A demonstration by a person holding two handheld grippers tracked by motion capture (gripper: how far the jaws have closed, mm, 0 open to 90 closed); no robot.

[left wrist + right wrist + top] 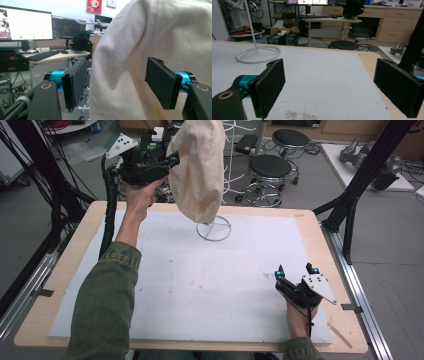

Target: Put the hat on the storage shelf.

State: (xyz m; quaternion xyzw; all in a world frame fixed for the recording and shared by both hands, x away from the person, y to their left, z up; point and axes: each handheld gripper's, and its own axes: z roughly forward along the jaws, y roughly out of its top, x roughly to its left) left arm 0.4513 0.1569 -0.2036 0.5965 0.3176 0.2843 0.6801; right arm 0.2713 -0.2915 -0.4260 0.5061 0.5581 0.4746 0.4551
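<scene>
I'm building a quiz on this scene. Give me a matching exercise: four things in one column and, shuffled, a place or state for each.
Things:
1. cream cloth bag
2. left gripper
3. right gripper
4. white wire stand

Places or states:
A. open, low over the white mat
B. hangs over the stand's top
C. ring base on the mat's far edge
D. raised, open jaws either side of the cloth

Pairs: 1-B, 2-D, 3-A, 4-C
</scene>
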